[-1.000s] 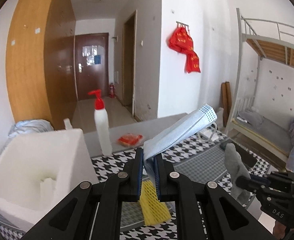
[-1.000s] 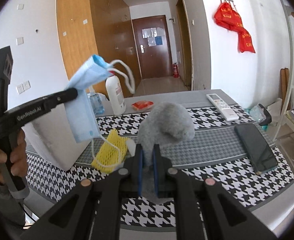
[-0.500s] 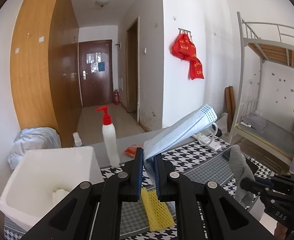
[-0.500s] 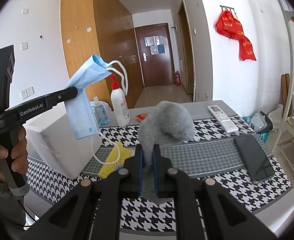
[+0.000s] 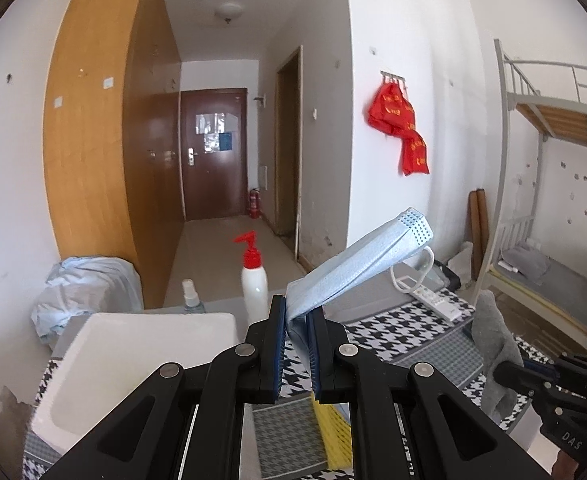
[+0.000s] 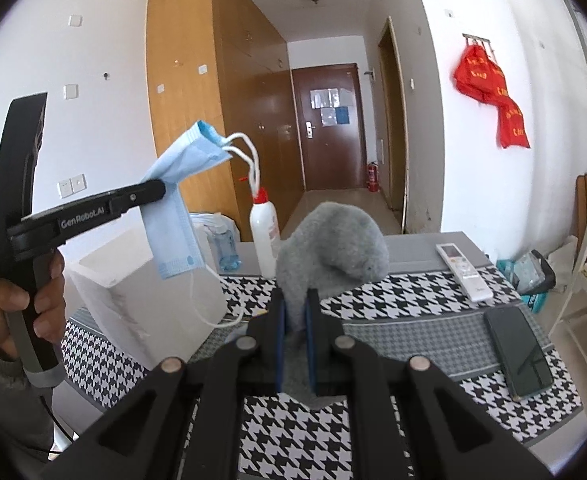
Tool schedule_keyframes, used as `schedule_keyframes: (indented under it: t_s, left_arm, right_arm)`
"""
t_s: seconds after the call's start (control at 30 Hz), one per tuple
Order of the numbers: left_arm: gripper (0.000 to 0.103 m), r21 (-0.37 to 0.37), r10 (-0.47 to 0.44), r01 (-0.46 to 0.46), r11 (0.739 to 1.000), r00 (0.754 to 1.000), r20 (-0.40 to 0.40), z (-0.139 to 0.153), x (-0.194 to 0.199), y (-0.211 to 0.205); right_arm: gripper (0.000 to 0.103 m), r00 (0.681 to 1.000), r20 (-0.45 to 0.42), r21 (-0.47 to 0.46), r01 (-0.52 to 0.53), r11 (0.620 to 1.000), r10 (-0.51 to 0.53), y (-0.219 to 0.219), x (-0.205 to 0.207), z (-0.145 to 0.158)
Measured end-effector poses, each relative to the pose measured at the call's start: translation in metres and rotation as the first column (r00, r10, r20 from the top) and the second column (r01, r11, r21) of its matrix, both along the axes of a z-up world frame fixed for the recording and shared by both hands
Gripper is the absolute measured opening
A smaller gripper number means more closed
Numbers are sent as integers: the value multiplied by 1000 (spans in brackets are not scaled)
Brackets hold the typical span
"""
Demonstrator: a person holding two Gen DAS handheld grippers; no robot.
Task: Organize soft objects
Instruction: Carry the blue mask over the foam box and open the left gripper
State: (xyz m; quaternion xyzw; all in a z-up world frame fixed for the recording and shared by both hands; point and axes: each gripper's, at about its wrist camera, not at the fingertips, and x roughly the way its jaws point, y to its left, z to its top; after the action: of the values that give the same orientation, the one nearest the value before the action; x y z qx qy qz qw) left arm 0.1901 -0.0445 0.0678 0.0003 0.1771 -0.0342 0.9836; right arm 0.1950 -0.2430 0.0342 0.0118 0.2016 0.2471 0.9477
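Left gripper (image 5: 296, 344): clamped on a blue face mask (image 5: 357, 268), held above the table.
Right gripper (image 6: 294, 332): clamped on a grey fuzzy cloth (image 6: 333, 248), possibly a sock.
Risk: the mask's dangling ear loop (image 6: 201, 312) could snag the white foam box (image 5: 141, 364) rim.
Nearby: pump bottle (image 5: 253, 280) at 12 o'clock; yellow mesh sleeve (image 5: 335, 436) below; phone (image 6: 517, 352) at 3 o'clock.

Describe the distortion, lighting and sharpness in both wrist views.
Left wrist view: fisheye bends the metal bunk-bed frame and the view's edges go black; daylight is bright and even; the pale blue pleated face mask looks sharp. Right wrist view: the same bowing curves the tall wooden wardrobe; the fuzzy grey sock is slightly soft up close.
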Motion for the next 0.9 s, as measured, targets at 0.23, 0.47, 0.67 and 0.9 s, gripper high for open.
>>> schedule_keyframes:
  t_s: [0.23, 0.47, 0.67, 0.9]
  left_arm:
    - [11, -15, 64, -63, 998, 997, 38, 15, -6, 23]
    - [11, -25, 118, -117, 993, 993, 32, 17, -11, 39]
    - [11, -19, 179, -179, 984, 984, 21, 18, -14, 55]
    - [11, -19, 256, -256, 967, 967, -14, 11, -12, 80]
  right_arm:
    - [12, 1000, 8, -2, -19, 1000, 19, 9, 1, 2]
    - [12, 998, 26, -13, -53, 999, 53, 22, 0, 6]
    - [12, 993, 40, -14, -107, 994, 107, 36, 2, 11]
    - [12, 988, 41, -3, -149, 989, 149, 50, 4, 10]
